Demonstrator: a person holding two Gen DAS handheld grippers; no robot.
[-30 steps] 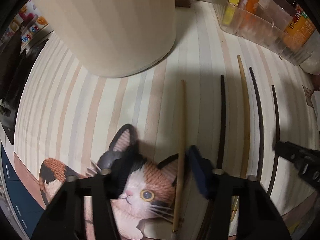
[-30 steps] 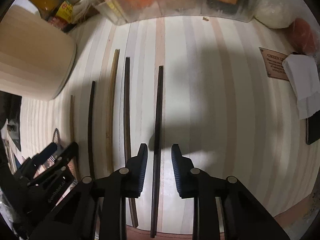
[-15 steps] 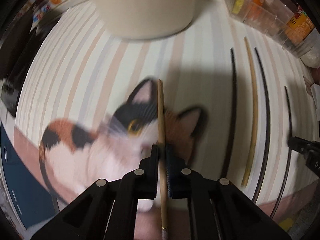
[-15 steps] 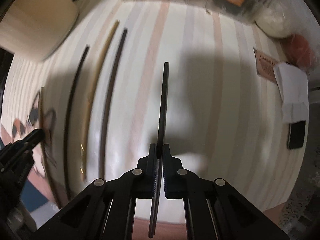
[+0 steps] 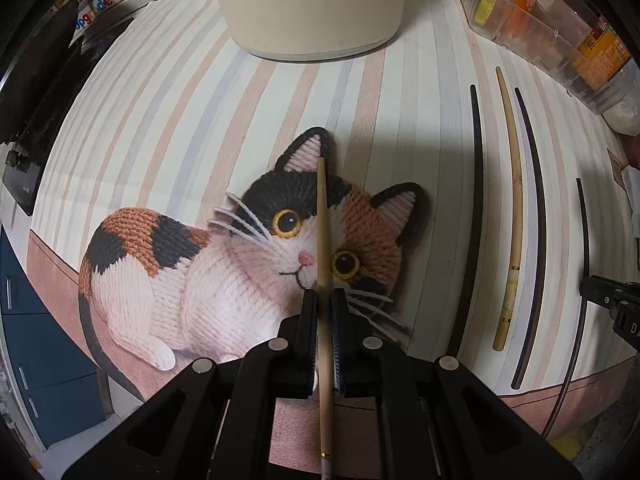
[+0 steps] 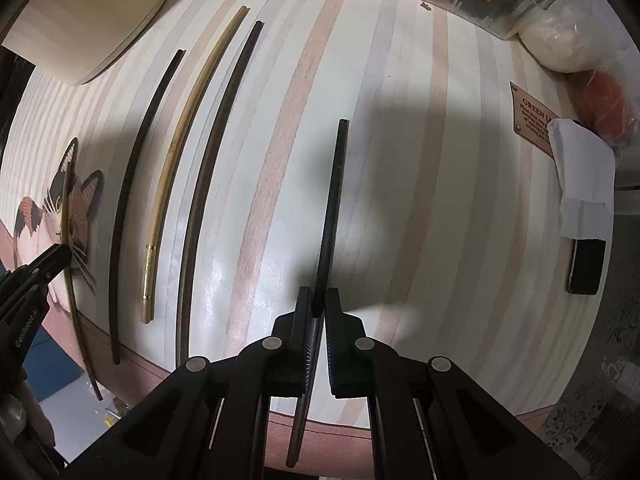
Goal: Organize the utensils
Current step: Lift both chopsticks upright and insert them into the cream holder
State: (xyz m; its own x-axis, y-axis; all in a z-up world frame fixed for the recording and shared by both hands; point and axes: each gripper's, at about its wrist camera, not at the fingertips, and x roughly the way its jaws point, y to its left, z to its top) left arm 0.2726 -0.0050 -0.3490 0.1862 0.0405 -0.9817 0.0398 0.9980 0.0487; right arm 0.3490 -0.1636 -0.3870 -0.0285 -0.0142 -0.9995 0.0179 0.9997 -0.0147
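Observation:
My left gripper (image 5: 323, 300) is shut on a light wooden chopstick (image 5: 322, 220) and holds it above the cat picture on the striped mat. My right gripper (image 6: 318, 300) is shut on a black chopstick (image 6: 334, 200) and holds it above the mat. On the mat between them lie three more chopsticks: a black one (image 5: 476, 208), a tan one with gold bands (image 5: 514, 208) and a dark one (image 5: 536, 220). They also show in the right wrist view: black (image 6: 140, 184), tan (image 6: 180, 152), dark (image 6: 212, 176). The right gripper's tip (image 5: 612, 304) shows at the left view's right edge.
A large cream cylindrical container (image 5: 312, 4) stands at the back of the mat. A clear plastic organizer (image 5: 552, 20) with packets stands at the back right. A white folded tissue (image 6: 584, 176), a black phone (image 6: 586, 266) and a small plaque (image 6: 534, 118) lie at the right.
Both grippers closed on their chopsticks, the left on the light wooden one, the right on the black one, and have lifted them off the mat.

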